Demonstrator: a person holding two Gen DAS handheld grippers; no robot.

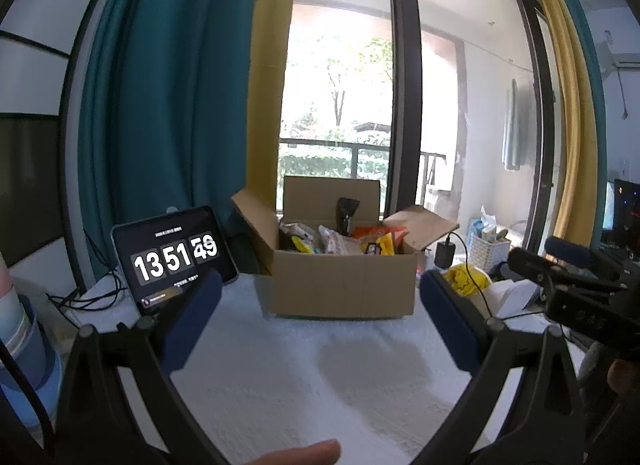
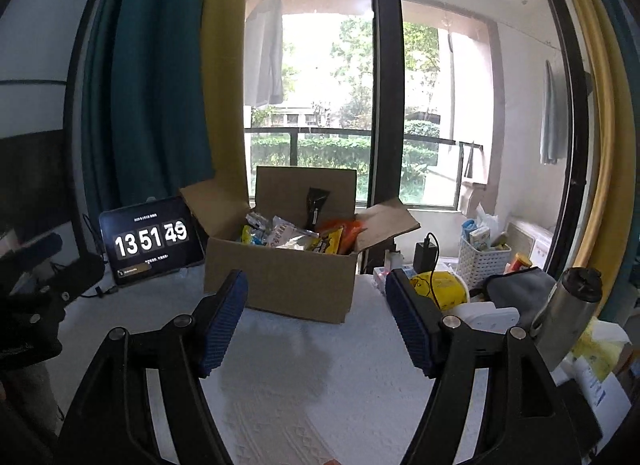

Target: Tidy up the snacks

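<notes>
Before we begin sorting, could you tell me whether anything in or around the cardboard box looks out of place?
One black packet stands upright above the other snacks heaped loosely in the open cardboard box. Nothing has spilled onto the white table cover.

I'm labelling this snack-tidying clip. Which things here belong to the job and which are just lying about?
Part of the job:
cardboard box
snack packets inside it
left gripper, open
right gripper, open

Just lying about:
tablet clock
white basket
steel flask
charger
</notes>
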